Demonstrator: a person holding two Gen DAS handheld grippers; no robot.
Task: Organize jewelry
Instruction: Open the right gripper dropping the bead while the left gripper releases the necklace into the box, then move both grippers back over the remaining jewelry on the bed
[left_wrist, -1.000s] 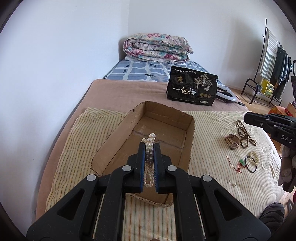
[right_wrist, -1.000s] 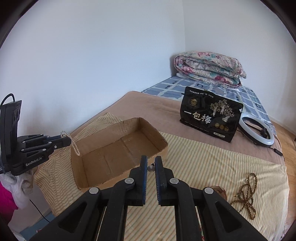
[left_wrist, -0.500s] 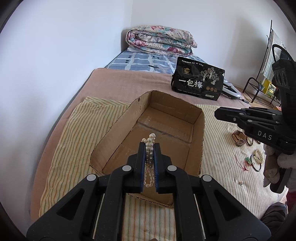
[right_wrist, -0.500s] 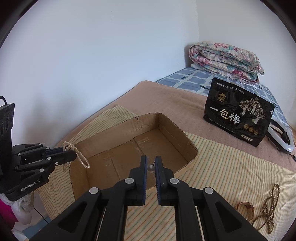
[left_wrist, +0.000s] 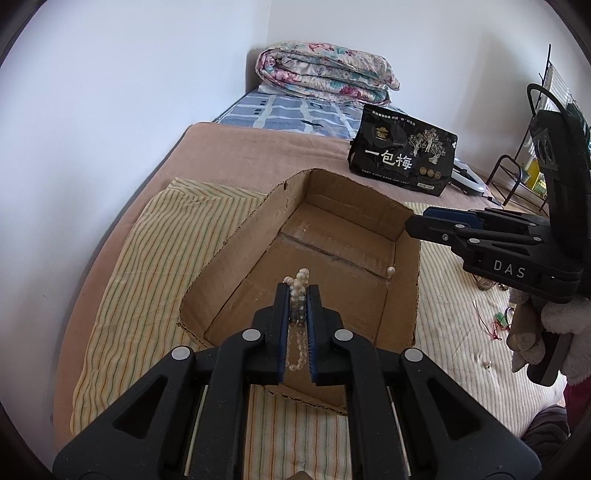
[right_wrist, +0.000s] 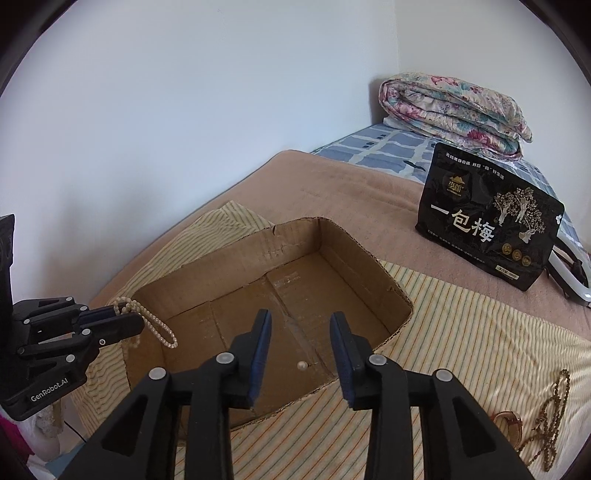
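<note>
Clamping a pearl bracelet between nearly closed jaws, the left gripper hangs above the near end of the cardboard box. The right gripper, jaws spread wide and holding nothing, hovers over the box's right side. A single pearl earring lies on the box floor. A brown bead necklace rests on the striped cloth at 4 o'clock in the right wrist view.

pearl strand: whitish beads, clamped mid-frame, loop dangling over the box's near end
cardboard box: open-topped, brown, centre frame on striped cloth
pearl earring: small, white, on box floor, lower centre
</note>
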